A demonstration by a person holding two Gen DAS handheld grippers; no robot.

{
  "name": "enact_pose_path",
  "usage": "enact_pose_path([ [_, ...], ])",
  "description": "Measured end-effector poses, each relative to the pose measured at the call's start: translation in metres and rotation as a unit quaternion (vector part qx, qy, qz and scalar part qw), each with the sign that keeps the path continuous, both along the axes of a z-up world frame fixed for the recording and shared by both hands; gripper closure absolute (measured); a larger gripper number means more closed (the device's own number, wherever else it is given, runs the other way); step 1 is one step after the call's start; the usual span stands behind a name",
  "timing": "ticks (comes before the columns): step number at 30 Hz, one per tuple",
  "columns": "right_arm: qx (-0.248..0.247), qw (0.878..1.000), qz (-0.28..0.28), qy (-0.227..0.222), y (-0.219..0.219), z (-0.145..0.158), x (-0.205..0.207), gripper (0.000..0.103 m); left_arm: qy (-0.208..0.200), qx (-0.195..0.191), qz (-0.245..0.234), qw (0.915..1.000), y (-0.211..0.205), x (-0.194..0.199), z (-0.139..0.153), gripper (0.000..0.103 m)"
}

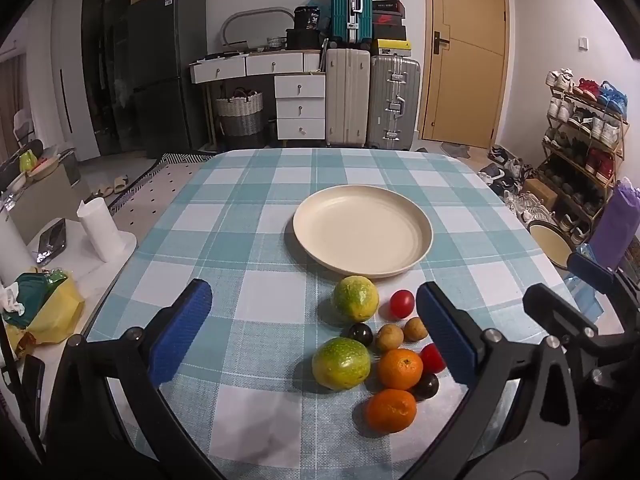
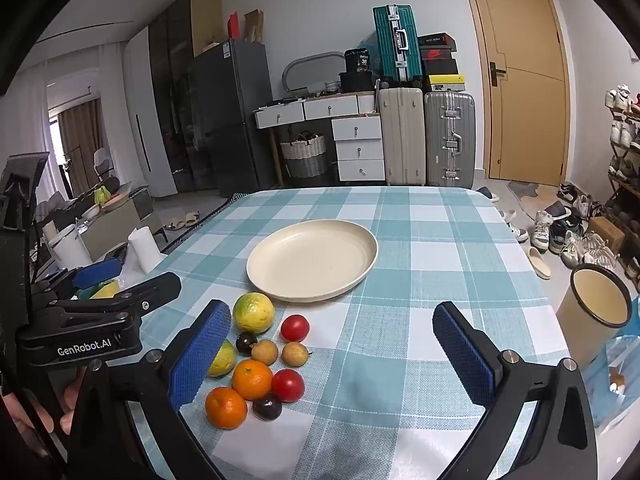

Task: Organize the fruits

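Note:
A cream plate [image 1: 420, 256] [image 2: 256, 276] stands bare in the middle of the checked tablecloth. In front of it lies a cluster of fruit: two green-yellow citrus [image 1: 355, 298] [image 1: 341, 363], two oranges [image 1: 400, 368] [image 1: 390, 409], two red tomatoes [image 1: 401, 303] [image 2: 287, 385], two dark plums [image 1: 360, 333] [image 2: 267, 407] and two small brown fruits [image 1: 389, 337] [image 2: 295, 354]. My left gripper [image 1: 316, 336] hangs open above the cluster's left side. My right gripper [image 2: 332, 356] is open too, with the fruit by its left finger [image 2: 200, 352]. Nothing is held.
The left gripper's body [image 2: 92, 328] shows at the left of the right wrist view. A cream enamel cup [image 2: 596, 308] stands off the table's right edge. A white paper roll [image 1: 98, 232] and a yellow bag [image 1: 52, 312] are on a side surface at the left.

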State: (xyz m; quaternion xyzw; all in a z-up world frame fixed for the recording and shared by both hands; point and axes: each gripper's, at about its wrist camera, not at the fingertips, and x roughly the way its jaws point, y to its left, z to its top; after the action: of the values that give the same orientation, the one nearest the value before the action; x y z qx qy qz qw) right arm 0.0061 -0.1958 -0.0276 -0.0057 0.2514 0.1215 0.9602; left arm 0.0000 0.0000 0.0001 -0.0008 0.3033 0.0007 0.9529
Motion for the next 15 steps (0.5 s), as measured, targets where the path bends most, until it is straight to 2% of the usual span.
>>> enact_pose_path([
  [15, 0.005, 1.000, 0.000, 0.001, -0.0011, -0.0010, 0.0000, 0.000, 0.001, -0.001, -0.001, 1.0000, 0.0011, 0.0010, -0.0024, 0.001],
])
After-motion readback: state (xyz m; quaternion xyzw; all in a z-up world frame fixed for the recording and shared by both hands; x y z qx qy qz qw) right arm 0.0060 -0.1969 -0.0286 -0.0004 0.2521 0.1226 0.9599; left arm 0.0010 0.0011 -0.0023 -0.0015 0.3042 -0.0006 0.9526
